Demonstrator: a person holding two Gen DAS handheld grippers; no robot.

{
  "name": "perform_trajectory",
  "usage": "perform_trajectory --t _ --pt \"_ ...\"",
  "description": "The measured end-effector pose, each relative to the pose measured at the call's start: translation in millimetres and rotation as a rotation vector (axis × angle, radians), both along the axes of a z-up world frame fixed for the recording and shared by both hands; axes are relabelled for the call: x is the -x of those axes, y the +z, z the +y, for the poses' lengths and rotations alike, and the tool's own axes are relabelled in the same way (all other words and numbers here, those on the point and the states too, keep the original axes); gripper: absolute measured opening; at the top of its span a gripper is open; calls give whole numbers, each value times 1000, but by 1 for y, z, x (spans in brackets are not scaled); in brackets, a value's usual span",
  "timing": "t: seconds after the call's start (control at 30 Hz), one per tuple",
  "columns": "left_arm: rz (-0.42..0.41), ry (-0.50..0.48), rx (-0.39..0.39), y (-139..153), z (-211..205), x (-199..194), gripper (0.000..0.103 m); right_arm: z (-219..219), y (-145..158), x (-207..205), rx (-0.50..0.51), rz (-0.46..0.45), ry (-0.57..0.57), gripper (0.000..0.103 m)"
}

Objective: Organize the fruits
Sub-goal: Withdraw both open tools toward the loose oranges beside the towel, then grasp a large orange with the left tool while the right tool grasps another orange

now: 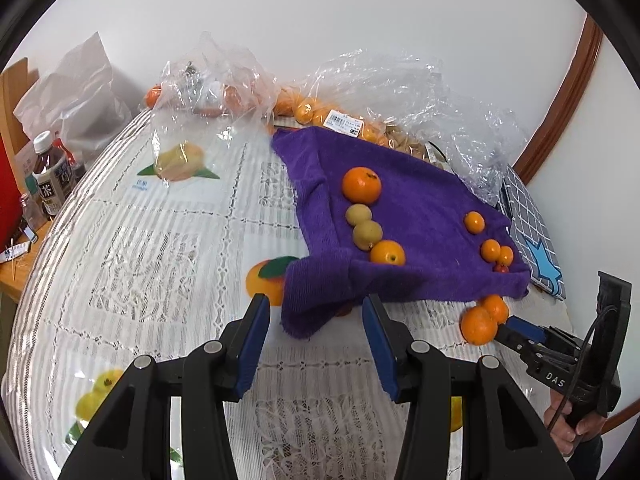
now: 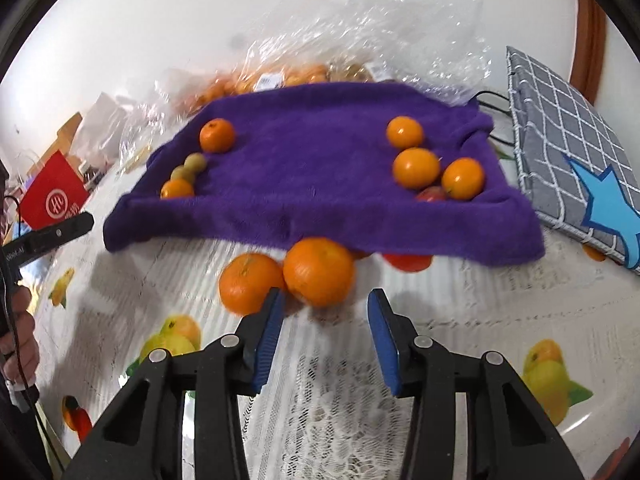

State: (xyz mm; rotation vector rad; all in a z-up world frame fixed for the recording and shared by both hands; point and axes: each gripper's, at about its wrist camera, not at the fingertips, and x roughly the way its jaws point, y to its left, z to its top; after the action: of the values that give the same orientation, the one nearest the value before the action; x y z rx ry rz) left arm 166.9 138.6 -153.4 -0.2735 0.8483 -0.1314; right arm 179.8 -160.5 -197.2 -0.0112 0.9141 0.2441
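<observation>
A purple towel [image 1: 412,216] [image 2: 320,184] lies on the table. On it sit a line of two oranges and two green-brown fruits [image 1: 367,234] [image 2: 194,163] and a group of small oranges [image 1: 491,249] [image 2: 416,168] with a small red fruit [image 2: 431,194]. Two oranges [image 2: 319,272] [image 2: 250,282] lie on the tablecloth at the towel's near edge, also in the left wrist view [image 1: 479,325]. My right gripper [image 2: 325,322] is open, just short of them. My left gripper [image 1: 316,332] is open and empty at the towel's near corner.
Clear plastic bags of fruit [image 1: 376,92] [image 2: 360,32] lie behind the towel. A grey checked cloth with a blue star [image 2: 576,168] lies to the right. Bottles [image 1: 50,180] and a red box [image 2: 54,196] stand at the left. A red fruit [image 2: 408,261] peeks from under the towel.
</observation>
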Motion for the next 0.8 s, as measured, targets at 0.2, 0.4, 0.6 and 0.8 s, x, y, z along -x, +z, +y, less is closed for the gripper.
perform_trajectory --t 0.2,0.4,0.6,0.8 --pt "15 -18 -17 -6 -6 3 46 -2 -8 -8 -29 -2 -14 45" --pt "17 -26 -30 -8 -9 0 46 5 -12 -26 -57 4 0 50" --pt "35 -37 -23 -11 -16 -9 46 13 -13 -35 -45 -15 17 39" --pt "43 -106 -2 -14 -45 -12 46 -8 -5 -21 -54 -25 5 39"
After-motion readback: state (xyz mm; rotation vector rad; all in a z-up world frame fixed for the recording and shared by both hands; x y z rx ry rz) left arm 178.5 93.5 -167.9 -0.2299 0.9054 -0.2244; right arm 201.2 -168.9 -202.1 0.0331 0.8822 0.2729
